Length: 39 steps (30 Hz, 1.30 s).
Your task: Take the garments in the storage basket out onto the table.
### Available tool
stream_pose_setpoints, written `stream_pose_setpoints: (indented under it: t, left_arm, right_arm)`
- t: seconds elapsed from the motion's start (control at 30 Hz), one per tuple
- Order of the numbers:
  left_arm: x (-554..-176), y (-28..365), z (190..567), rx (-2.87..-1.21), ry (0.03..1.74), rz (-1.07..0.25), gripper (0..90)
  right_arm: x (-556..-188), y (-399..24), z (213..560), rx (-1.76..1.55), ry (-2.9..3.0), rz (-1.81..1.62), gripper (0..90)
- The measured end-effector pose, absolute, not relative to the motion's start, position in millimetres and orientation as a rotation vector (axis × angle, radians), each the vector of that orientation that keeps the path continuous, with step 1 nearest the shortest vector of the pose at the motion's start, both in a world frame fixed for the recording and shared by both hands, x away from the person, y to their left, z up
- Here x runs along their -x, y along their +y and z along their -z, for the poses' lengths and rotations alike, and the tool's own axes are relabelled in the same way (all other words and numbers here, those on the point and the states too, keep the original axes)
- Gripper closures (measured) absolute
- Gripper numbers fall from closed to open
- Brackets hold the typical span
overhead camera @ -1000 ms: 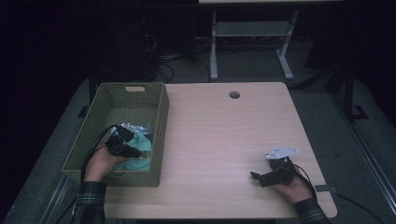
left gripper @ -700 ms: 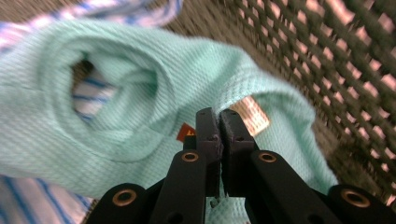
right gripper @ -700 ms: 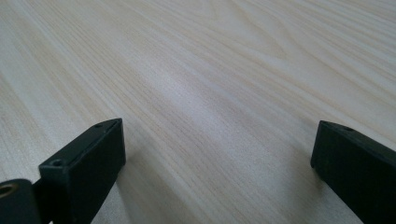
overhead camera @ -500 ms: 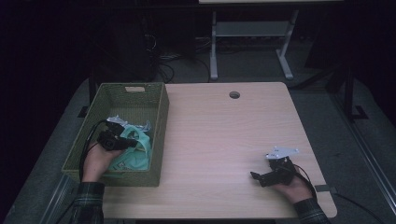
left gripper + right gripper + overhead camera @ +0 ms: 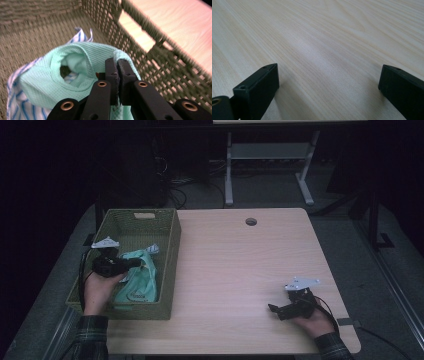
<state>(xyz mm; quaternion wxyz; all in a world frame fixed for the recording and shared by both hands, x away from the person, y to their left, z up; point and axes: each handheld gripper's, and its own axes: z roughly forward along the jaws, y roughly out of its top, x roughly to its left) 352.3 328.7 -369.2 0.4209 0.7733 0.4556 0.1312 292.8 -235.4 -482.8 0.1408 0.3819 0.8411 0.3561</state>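
Pinching a fold of the mint-green cloth (image 5: 75,75) between closed jaws, the left tool (image 5: 131,264) holds it partly raised inside the woven basket (image 5: 174,240), above a blue-striped cloth (image 5: 13,100), likely so it can come out over the rim. Far right of the basket, the right tool (image 5: 328,80) rests open and empty on the bench (image 5: 240,265), seemingly waiting.

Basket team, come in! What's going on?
Left gripper shut on mint cloth in basket. Right gripper open over table. Nothing blocking.
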Motion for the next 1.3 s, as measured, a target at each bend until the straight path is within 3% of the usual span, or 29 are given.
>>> stream_pose_setpoints:
  t: [0.47, 1.3]
  left_arm:
    - [-347, 344, 355, -1.742, 1.128, -0.378, 87.3]
    - [-344, 335, 305, -1.643, 0.979, -0.371, 87.2]
  right_arm:
    - [-293, -235, 483, -1.105, 2.428, -1.027, 2.8]
    - [-293, -236, 483, -1.11, 2.426, -1.028, 2.8]
